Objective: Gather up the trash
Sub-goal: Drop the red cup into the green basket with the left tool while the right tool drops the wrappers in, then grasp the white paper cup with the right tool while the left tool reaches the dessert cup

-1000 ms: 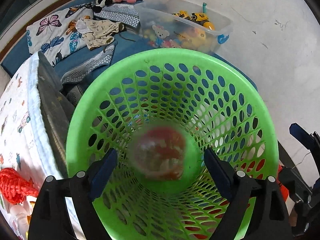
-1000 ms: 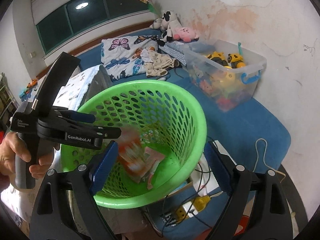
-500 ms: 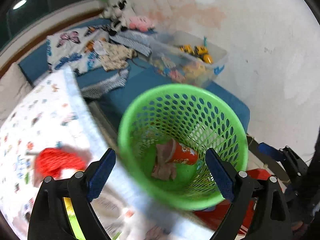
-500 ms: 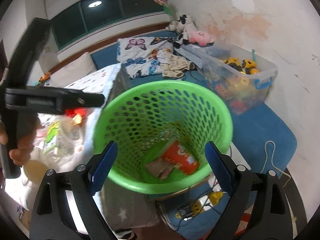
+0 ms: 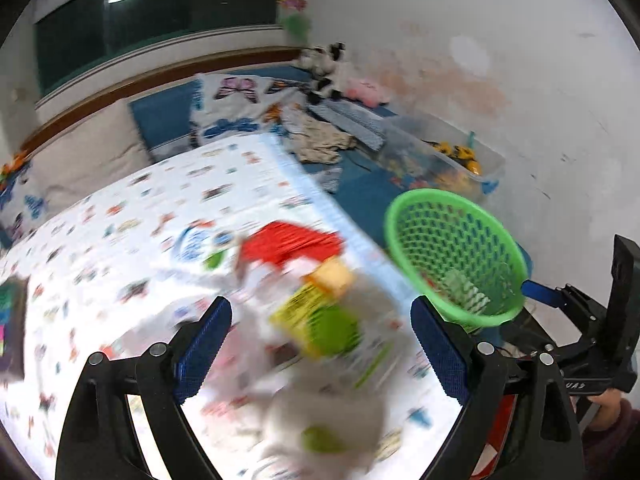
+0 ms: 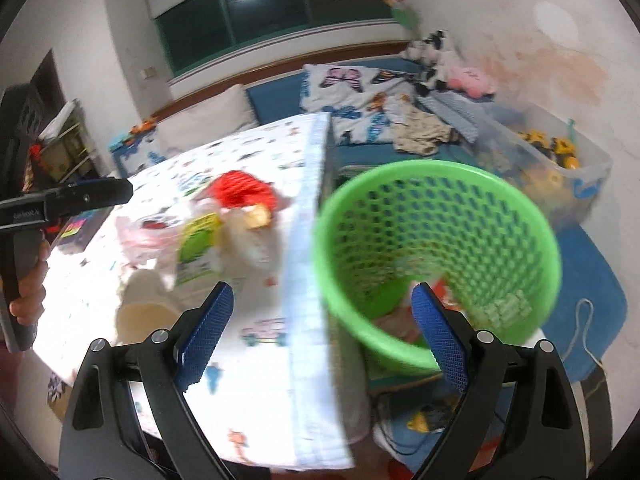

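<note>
Left wrist view: my left gripper (image 5: 320, 344) has its jaws spread wide with nothing between the blue pads (image 5: 204, 344); it hangs over the table (image 5: 120, 216), which is covered by a white cloth printed with small coloured figures. Beneath and ahead of the jaws lies a blurred heap of trash: a red mesh bag (image 5: 292, 242), a green-and-yellow wrapper (image 5: 320, 320), a yellow scrap (image 5: 332, 276) and a pale crumpled item (image 5: 324, 428); blur hides finer detail. The green perforated basket (image 5: 456, 256) stands beyond the table's right edge, tilted toward the lens, with some waste in its bottom. My right gripper (image 5: 576, 320) shows at the far right, seen side-on. Behind lie a butterfly-print pillow (image 5: 236, 108) and a clear toy bin (image 5: 444, 160) along the wall. Right wrist view: my right gripper (image 6: 320, 344) is likewise spread apart and empty, poised over the table edge (image 6: 308, 240), with the basket (image 6: 436, 264) just right of that edge and partly behind the right finger. Inside the basket, an orange-red piece and pale scraps lie at the bottom. On the cloth sit the mesh bag (image 6: 244, 192), the green wrapper (image 6: 198, 248) and a cream cup (image 6: 144, 312). My left gripper (image 6: 68, 200) enters from the left, held in my hand (image 6: 28, 292); its jaws cannot be judged here.
</note>
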`<action>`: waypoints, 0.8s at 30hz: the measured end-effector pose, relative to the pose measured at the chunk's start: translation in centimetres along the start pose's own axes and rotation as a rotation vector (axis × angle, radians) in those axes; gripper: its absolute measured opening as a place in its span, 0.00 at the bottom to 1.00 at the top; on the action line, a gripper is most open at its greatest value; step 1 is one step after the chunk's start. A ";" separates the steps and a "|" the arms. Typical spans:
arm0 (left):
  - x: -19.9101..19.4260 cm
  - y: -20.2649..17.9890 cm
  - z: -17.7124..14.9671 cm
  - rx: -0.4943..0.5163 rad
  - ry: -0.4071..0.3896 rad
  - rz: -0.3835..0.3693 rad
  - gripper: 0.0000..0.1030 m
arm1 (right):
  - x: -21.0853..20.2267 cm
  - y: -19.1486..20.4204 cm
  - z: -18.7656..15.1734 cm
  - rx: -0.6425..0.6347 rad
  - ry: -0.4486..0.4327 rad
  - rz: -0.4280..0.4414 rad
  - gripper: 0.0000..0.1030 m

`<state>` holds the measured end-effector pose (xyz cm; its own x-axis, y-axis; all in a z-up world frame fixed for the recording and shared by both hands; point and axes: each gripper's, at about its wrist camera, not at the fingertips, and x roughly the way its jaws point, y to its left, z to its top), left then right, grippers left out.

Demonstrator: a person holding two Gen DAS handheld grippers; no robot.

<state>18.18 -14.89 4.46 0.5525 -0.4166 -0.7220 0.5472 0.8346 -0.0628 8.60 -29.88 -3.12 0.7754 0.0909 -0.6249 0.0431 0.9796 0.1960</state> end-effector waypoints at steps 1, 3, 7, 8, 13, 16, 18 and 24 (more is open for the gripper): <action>-0.4 0.8 -0.5 -0.014 -0.002 0.007 0.85 | 0.2 0.6 0.0 -0.007 0.005 0.018 0.88; -1.1 2.4 -1.6 -0.048 -0.004 0.020 0.85 | 0.5 1.9 -0.1 -0.021 0.015 0.062 0.88; -2.2 4.4 -3.5 -0.092 -0.013 0.046 0.85 | 1.3 4.8 -0.2 -0.064 0.041 0.162 0.89; -2.4 4.9 -4.0 -0.099 -0.016 0.054 0.85 | 1.5 5.4 -0.3 -0.073 0.049 0.179 0.89; -3.6 6.8 -6.4 -0.136 -0.026 0.067 0.85 | 2.7 8.7 -0.3 -0.125 0.082 0.268 0.89; -4.1 7.6 -8.0 -0.151 -0.029 0.068 0.85 | 3.4 10.6 -0.2 -0.171 0.103 0.303 0.89; -4.3 8.0 -9.0 -0.161 -0.023 0.065 0.85 | 3.9 11.6 -0.1 -0.205 0.116 0.317 0.89; -4.9 9.2 -11.9 -0.168 -0.017 0.070 0.85 | 5.5 14.1 0.1 -0.308 0.147 0.331 0.85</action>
<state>13.02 -0.89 -0.84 0.5969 -0.3604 -0.7168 0.3955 0.9095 -0.1279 13.47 -15.54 -3.71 0.6177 0.4098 -0.6712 -0.3970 0.8992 0.1836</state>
